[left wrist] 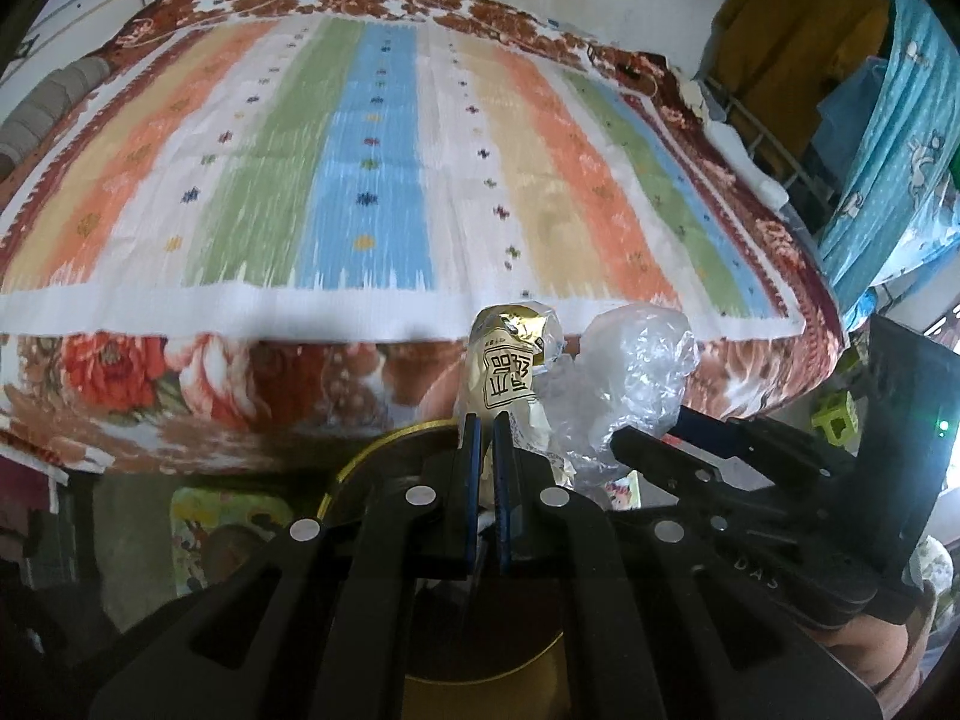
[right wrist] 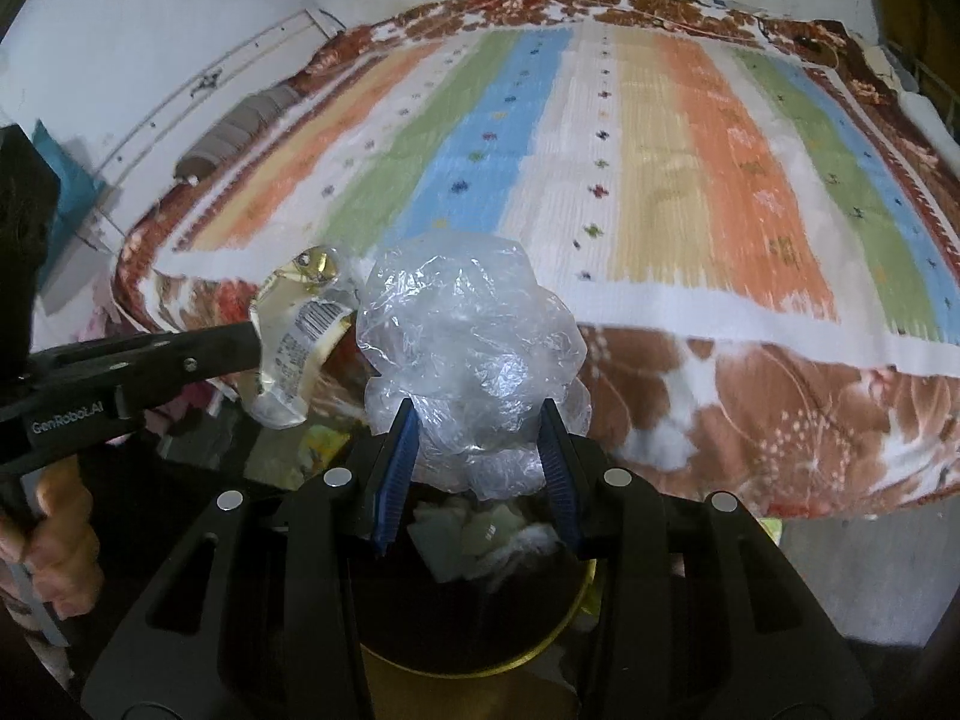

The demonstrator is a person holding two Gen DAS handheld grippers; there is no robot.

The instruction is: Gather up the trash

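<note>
A crumpled clear plastic bag point(right wrist: 474, 354) gleamed, glossy and creased, beside a shiny gold foil wrapper point(right wrist: 300, 336) with a printed paper-like label. Behind them a striped woven cloth point(right wrist: 660, 180) looked matt and ribbed over a plush floral blanket point(right wrist: 750, 420). The grippers' arms were matt black plastic, with ridged blue pads point(right wrist: 399, 468) and bright metal pins.

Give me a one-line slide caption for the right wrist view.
Right gripper holds a crumpled clear plastic bag above the bin, beside the left gripper's gold wrapper.

Striped bedspread point(left wrist: 372, 180) lies bare; bin point(right wrist: 576, 624) mouth below stays unobstructed.
</note>
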